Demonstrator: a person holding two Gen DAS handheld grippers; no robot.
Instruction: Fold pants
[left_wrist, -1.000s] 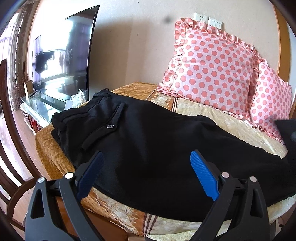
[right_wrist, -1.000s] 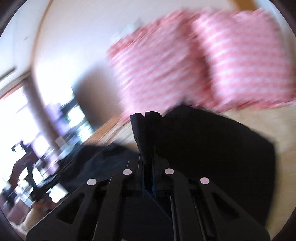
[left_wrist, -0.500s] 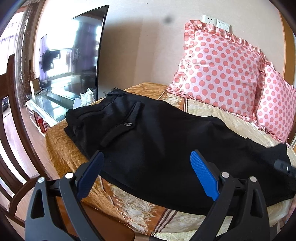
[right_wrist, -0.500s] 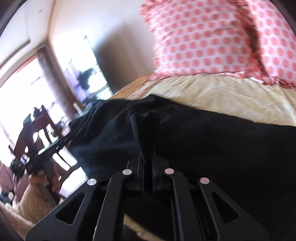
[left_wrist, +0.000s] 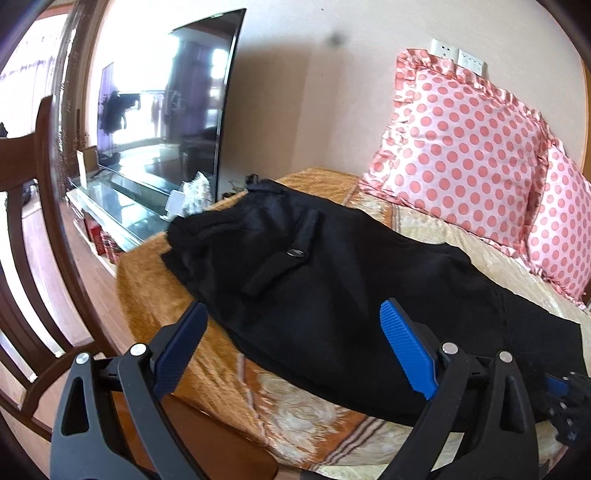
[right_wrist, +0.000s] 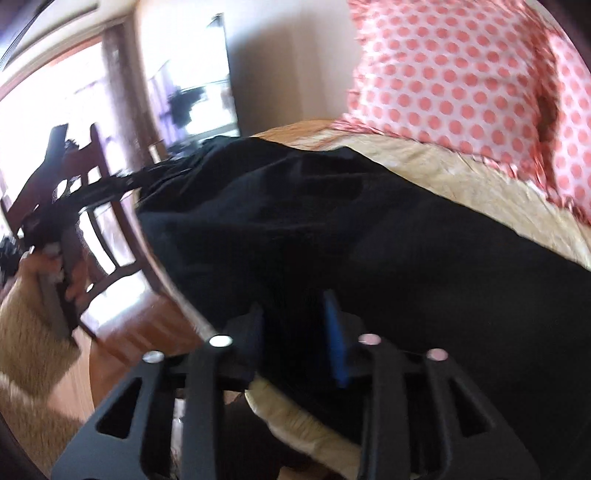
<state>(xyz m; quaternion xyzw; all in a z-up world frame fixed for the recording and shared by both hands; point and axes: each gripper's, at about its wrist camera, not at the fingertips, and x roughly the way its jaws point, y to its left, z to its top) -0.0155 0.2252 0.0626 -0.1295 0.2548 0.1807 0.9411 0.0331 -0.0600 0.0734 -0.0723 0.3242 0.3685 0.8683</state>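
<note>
- Our left gripper (left_wrist: 291, 345) hangs above the near edge of the bed (left_wrist: 155, 295), tilted down toward it, its two blue pads (left_wrist: 404, 347) spread wide with nothing between them.
- In the right wrist view we see our left hand (right_wrist: 50, 275) off to the left, wrapped around the handle of that gripper, with a fuzzy tan sleeve (right_wrist: 26, 343) at the wrist and a wooden chair (right_wrist: 94, 206) behind it.
- Our right gripper (right_wrist: 293, 332) sits low at the near edge of the bed, pointing across it. Its jaws stand partly apart, a blue pad (right_wrist: 336, 341) showing on the right finger. Black cloth lies in the gap, but we cannot tell whether the pads pinch it; the view is blurred.
- The black pants (left_wrist: 332, 291) lie spread flat across the bed, waistband at the far left end near the television (left_wrist: 166, 110), legs running right toward our right gripper's end.
- A buttoned pocket flap (left_wrist: 284, 258) faces up on the pants.
- The right wrist view shows the pants (right_wrist: 332, 229) filling the middle of the frame, their near edge draped to the bed's rim just under the fingers.
- Two pink polka-dot pillows (left_wrist: 461, 147) stand against the wall behind the pants, apart from them.
- A glass stand (left_wrist: 110, 206) below the television holds a crumpled bag (left_wrist: 195, 192).
</note>
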